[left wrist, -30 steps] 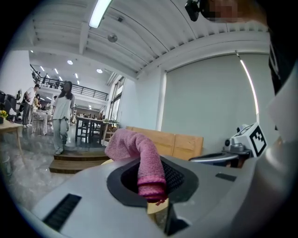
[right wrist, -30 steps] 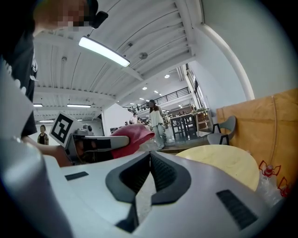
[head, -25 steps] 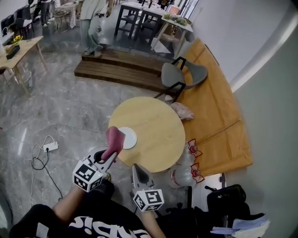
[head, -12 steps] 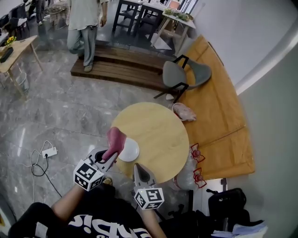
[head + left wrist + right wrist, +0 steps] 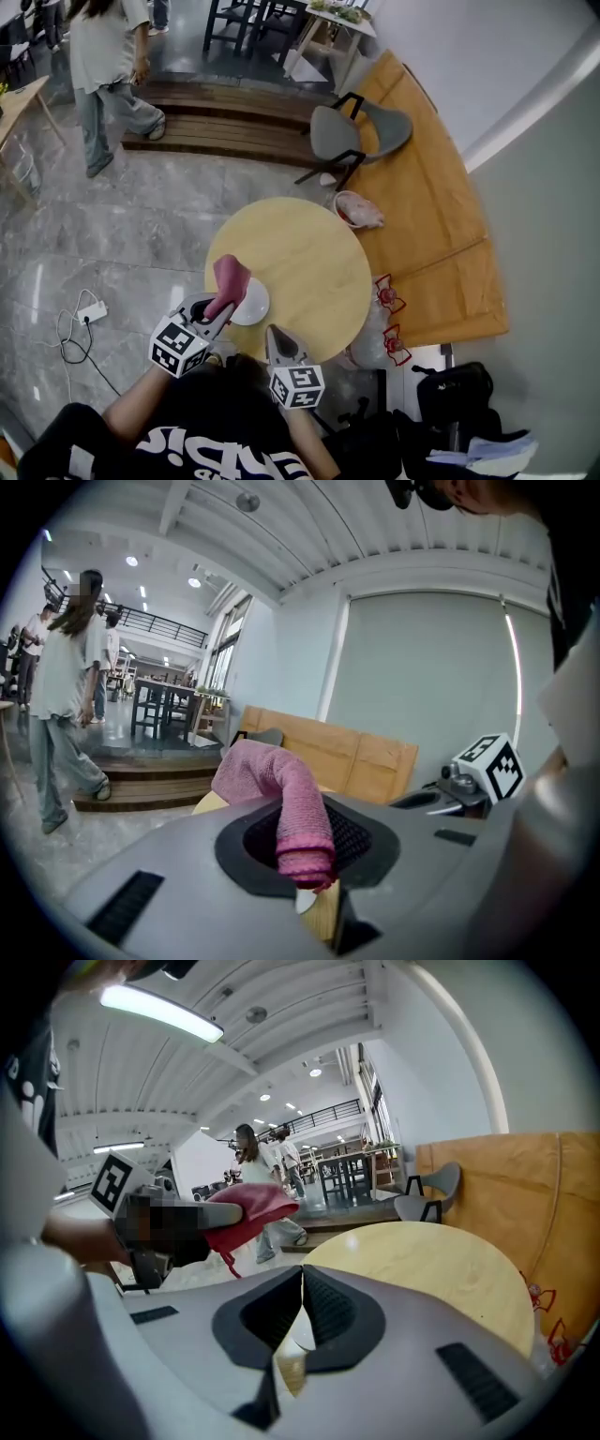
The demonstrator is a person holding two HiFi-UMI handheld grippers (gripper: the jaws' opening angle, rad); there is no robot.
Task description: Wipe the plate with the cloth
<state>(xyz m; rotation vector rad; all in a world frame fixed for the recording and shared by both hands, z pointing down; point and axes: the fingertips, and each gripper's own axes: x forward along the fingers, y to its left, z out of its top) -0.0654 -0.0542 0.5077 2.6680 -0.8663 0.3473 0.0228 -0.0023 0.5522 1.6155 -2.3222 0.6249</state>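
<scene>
Pinching the pink cloth [image 5: 230, 277], the left gripper [image 5: 223, 304] hangs by the plate [image 5: 256, 306]; right gripper [image 5: 273, 331] pressed together.

A round wooden table [image 5: 309, 253] carries a white plate [image 5: 253, 306] at its near edge.

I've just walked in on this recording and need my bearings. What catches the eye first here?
The pink cloth stands out first. It is clamped in the left gripper, right by a small white plate at the near left edge of the round wooden table. The right gripper is beside it at the table's near edge, jaws shut on nothing.
</scene>
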